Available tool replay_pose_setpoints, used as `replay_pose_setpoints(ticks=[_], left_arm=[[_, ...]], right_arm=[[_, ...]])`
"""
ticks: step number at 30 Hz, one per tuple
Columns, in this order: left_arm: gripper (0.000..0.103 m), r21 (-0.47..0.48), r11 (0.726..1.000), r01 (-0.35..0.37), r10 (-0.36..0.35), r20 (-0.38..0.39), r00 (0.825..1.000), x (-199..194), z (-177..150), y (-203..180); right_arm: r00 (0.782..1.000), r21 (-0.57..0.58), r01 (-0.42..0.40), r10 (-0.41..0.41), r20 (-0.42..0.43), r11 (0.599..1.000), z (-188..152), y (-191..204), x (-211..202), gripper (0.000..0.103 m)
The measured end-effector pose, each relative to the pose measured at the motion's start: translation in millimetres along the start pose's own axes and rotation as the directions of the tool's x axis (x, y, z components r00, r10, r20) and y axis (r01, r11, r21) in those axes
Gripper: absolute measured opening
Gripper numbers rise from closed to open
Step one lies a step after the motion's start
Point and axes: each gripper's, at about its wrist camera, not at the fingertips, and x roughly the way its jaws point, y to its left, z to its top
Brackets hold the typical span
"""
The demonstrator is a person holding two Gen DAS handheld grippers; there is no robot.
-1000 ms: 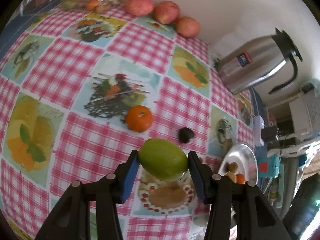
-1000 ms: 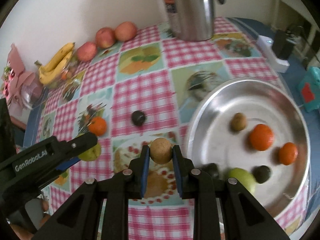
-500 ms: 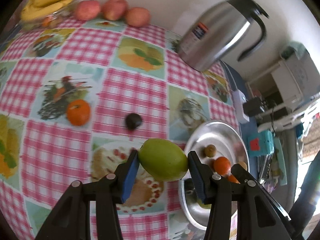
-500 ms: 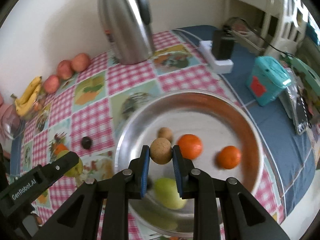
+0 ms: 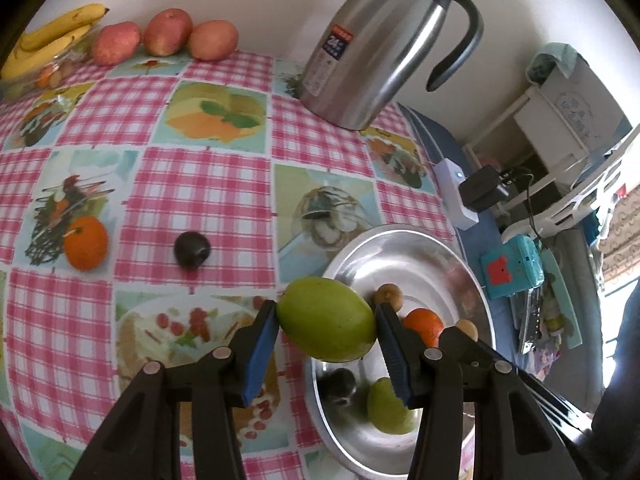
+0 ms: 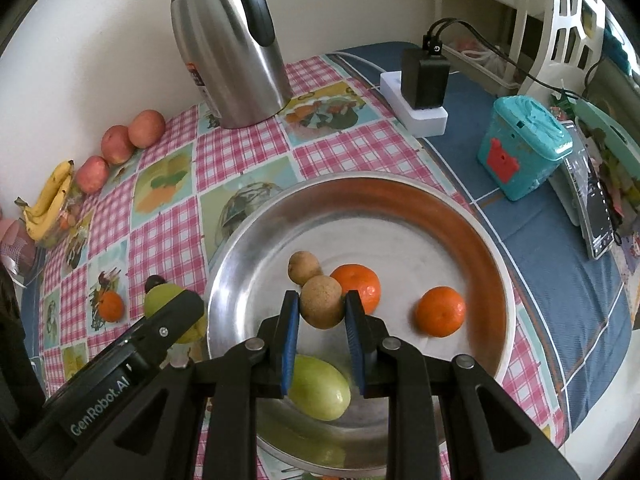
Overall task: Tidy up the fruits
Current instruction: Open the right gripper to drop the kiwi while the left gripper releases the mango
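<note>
Two oranges (image 6: 440,311) show only rightward; left hand-held gripper (image 5: 326,334) clamps green fruit (image 5: 326,319), right hand-held gripper (image 6: 322,320) brown fruit (image 6: 322,307).

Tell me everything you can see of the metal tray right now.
The metal tray is round, shallow and shiny, apparently steel, with a raised rim. It sits flat on the checked tablecloth, near its edge beside the blue cloth. Inside lie two oranges, a small brown fruit, a green fruit and, in the left wrist view, a dark fruit. The right claw holds another brown fruit above it; the left claw's green fruit overlaps its rim in that view.
</note>
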Motion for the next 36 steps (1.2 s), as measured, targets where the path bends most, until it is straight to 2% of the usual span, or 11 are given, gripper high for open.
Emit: replay_pose_setpoints(ticks=[15,26,28,30,32,36], left_arm=[[0.053,0.035,0.999,0.004,-0.004,-0.002,1.0,17,-3,-7],[0.054,0.042,0.999,0.034,-0.034,-0.002,0.999,13,-2,-10],[0.054,0.039,0.999,0.034,-0.034,0.001,0.999,12,-2,-10],[0.057,0.027,0.999,0.033,-0.033,0.0,0.999,9,0,-8],[0.059,0.017,1.0,0.025,-0.024,-0.008,1.0,6,1,-5],[0.059,0.0,1.0,-0.01,0.01,-0.016,1.0,-1,5,1]], right_arm=[[0.997,0.016,0.031,-0.03,-0.064,0.999,-6,-7,18,0.024],[0.997,0.017,0.048,-0.047,-0.066,0.999,-5,-8,17,0.024],[0.997,0.017,0.05,-0.049,-0.061,0.999,-5,-7,16,0.026],[0.997,0.019,0.055,-0.054,-0.054,0.998,-4,-8,15,0.04],[0.998,0.024,0.047,-0.046,-0.048,0.999,-3,-8,13,0.046],[0.998,0.009,0.046,-0.046,-0.03,0.999,-2,-4,8,0.05]])
